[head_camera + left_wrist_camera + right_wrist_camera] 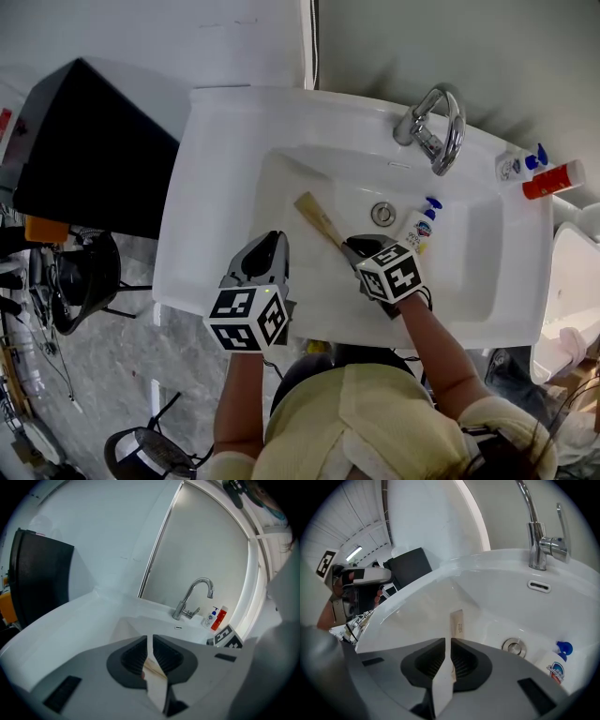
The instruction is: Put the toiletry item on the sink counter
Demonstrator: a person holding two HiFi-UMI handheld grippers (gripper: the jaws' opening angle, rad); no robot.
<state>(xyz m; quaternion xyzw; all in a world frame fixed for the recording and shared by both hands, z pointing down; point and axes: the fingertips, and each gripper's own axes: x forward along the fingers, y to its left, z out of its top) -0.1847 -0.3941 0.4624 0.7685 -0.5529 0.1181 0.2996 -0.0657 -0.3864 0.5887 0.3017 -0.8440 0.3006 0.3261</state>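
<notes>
A flat beige pack (317, 217) lies slantwise in the white sink basin (469, 272), and my right gripper (354, 249) is shut on its near end. In the right gripper view the pack (457, 622) runs out from between the nearly closed jaws of that gripper (449, 654). My left gripper (273, 242) hangs over the basin's left slope, jaws shut, clear of the pack. In its own view the left gripper (151, 645) shows only a thin slit. A white pump bottle with a blue top (419, 225) lies in the basin beside the drain (382, 213).
A chrome faucet (436, 127) stands at the basin's back. A white bottle (512, 165) and a red tube (553, 179) rest on the counter's right back corner. A black cabinet (80, 150) stands left of the sink. The counter's left side (202, 187) is bare.
</notes>
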